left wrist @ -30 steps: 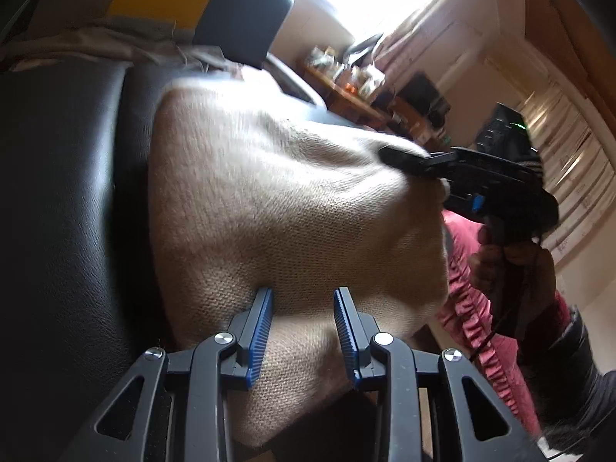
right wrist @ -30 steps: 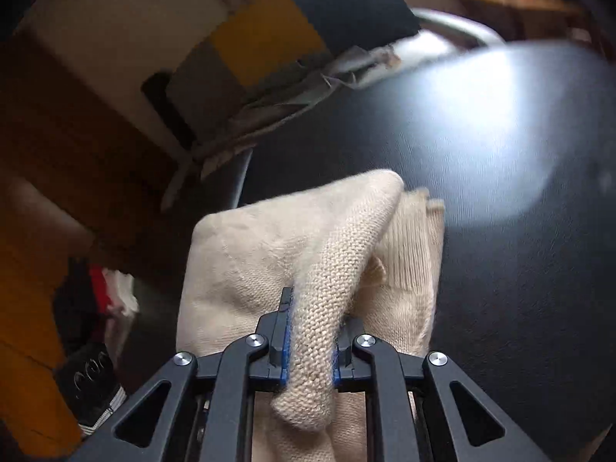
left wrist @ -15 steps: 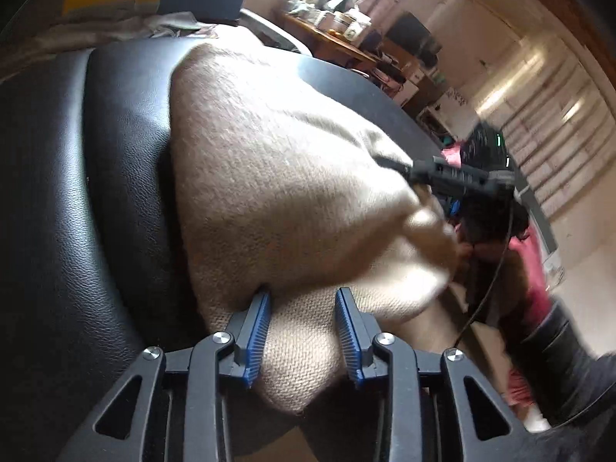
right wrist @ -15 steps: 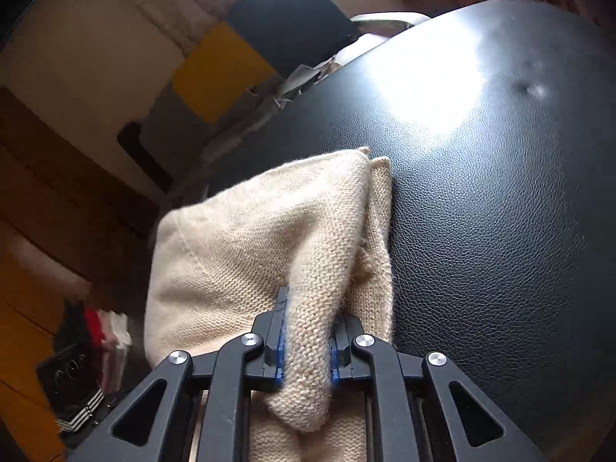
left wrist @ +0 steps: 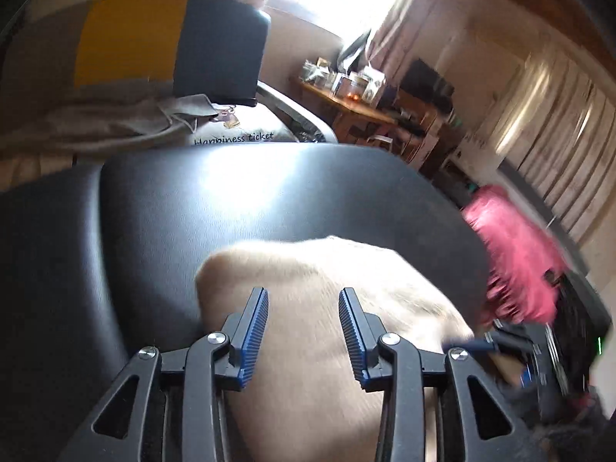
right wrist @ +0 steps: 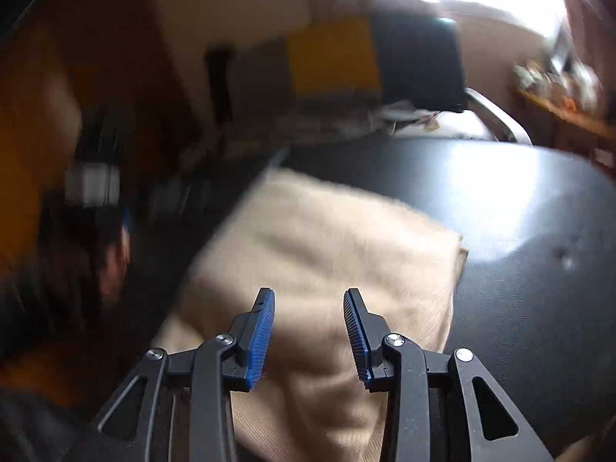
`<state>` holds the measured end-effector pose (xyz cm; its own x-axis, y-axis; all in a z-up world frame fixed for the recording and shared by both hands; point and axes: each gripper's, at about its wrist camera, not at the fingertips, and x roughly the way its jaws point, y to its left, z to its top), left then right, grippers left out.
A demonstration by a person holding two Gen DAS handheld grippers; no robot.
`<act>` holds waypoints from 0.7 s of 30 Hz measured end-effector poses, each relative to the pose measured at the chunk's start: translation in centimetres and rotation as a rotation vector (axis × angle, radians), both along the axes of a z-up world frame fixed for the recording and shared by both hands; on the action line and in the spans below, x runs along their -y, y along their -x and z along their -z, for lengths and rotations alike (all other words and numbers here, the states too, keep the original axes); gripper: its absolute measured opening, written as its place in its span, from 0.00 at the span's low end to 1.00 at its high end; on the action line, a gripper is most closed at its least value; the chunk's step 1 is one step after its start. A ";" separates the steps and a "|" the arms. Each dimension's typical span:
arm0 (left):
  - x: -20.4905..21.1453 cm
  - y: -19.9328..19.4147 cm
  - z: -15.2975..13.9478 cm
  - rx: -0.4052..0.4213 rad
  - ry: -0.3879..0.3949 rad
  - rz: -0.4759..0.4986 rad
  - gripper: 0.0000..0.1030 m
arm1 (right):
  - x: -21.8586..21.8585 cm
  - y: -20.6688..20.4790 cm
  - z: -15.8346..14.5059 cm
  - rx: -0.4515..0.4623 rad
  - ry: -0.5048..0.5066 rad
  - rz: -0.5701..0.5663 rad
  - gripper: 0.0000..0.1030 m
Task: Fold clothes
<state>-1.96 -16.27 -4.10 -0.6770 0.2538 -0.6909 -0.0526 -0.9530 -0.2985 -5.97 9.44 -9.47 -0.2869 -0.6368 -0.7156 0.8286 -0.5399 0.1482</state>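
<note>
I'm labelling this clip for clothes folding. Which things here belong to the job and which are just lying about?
Part of the job:
beige knit garment
black padded surface it lies on
left gripper, open
right gripper, open

Just lying about:
pink fabric
yellow and dark cushion
cluttered wooden table

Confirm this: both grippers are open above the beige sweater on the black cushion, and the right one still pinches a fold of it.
Not quite. The right gripper pinches nothing: the right wrist view shows its jaws apart over the beige sweater. The left gripper is open too, above the black cushion.
</note>
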 end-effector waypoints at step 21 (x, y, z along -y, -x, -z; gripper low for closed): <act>-4.7 1.0 2.0 0.007 0.286 -0.110 0.44 | -0.5 -4.0 6.3 -0.139 -0.063 0.050 1.00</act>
<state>-3.01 -11.59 -6.09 -0.6846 -0.0259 -0.7284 0.0563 -0.9983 -0.0175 -1.93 9.99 -15.78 -0.4162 -0.5744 -0.7049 0.8108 -0.5853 -0.0018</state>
